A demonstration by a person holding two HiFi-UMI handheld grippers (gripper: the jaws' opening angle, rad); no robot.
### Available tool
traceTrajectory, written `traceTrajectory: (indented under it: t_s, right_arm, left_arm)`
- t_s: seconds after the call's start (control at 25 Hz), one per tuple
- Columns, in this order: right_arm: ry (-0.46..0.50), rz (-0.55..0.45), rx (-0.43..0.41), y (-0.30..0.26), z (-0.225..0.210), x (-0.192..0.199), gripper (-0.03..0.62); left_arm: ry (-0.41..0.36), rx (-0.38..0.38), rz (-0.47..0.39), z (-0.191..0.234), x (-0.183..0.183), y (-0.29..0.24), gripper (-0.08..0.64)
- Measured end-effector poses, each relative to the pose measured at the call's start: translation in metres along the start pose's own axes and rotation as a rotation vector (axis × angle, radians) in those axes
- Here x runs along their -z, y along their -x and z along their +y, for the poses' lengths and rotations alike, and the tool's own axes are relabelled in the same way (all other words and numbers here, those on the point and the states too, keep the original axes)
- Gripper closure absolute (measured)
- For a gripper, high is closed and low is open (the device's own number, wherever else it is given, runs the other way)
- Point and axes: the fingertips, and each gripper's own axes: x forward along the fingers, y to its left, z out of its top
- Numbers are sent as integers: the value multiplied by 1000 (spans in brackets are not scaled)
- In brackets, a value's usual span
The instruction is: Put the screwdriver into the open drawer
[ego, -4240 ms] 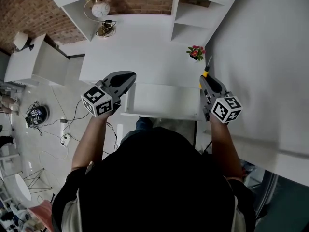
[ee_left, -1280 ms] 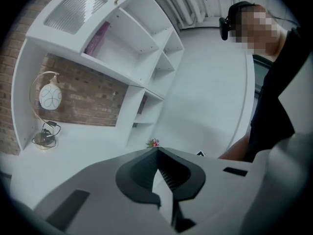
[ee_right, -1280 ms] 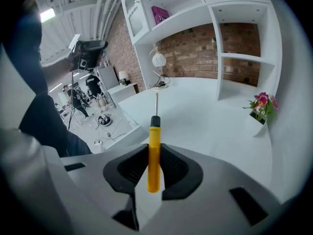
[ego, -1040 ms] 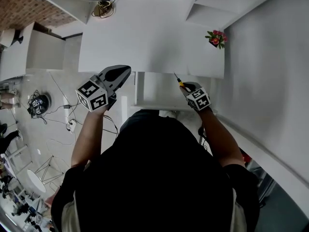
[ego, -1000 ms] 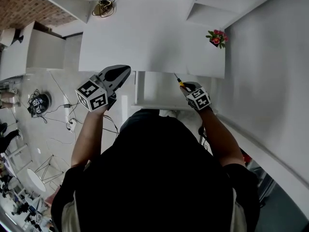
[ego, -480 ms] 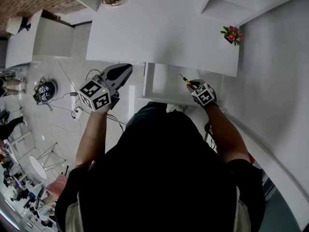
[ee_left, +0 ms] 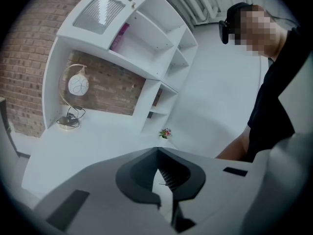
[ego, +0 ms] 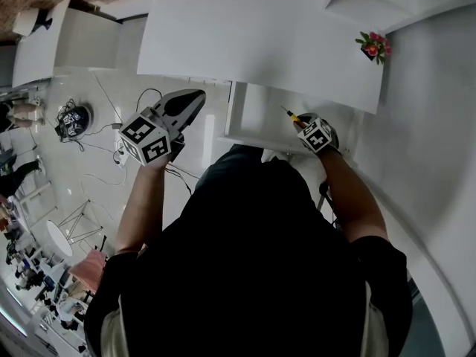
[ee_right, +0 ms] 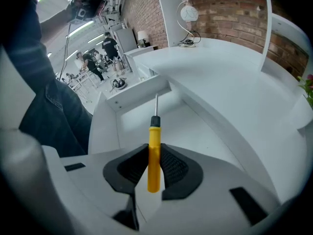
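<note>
A yellow-handled screwdriver [ee_right: 154, 155] with a black collar and steel shaft is clamped between the jaws of my right gripper [ee_right: 155, 166], shaft pointing forward over the open white drawer [ee_right: 124, 126]. In the head view the right gripper [ego: 305, 123] sits above the drawer [ego: 256, 114] under the desk edge, with the screwdriver [ego: 291, 115] sticking out toward the upper left. My left gripper [ego: 187, 103] hangs left of the drawer over the floor, jaws closed on nothing. In the left gripper view the left gripper [ee_left: 157, 153] points at the desk and shelves.
A white desk [ego: 253, 39] with a small flower pot [ego: 371, 44] at its right end. White shelving [ee_left: 146, 48] and a globe lamp [ee_left: 77, 86] stand at the back. Cables and a round device [ego: 73, 117] lie on the floor at the left.
The right gripper with the screwdriver has come from the desk's right end down over the open drawer. The head view has shifted; the left gripper stays left of the drawer.
</note>
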Motion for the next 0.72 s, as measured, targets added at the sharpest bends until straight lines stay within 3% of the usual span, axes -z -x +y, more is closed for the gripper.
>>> traceTrajectory:
  t_s: [0.32, 0.72]
  right_arm:
    - [27, 101, 7, -28, -10, 29, 509]
    - [25, 134, 14, -50, -15, 40, 509]
  left_arm:
    - [-6, -4, 22, -4, 15, -1, 543]
    - [13, -47, 26, 8, 28, 13, 545]
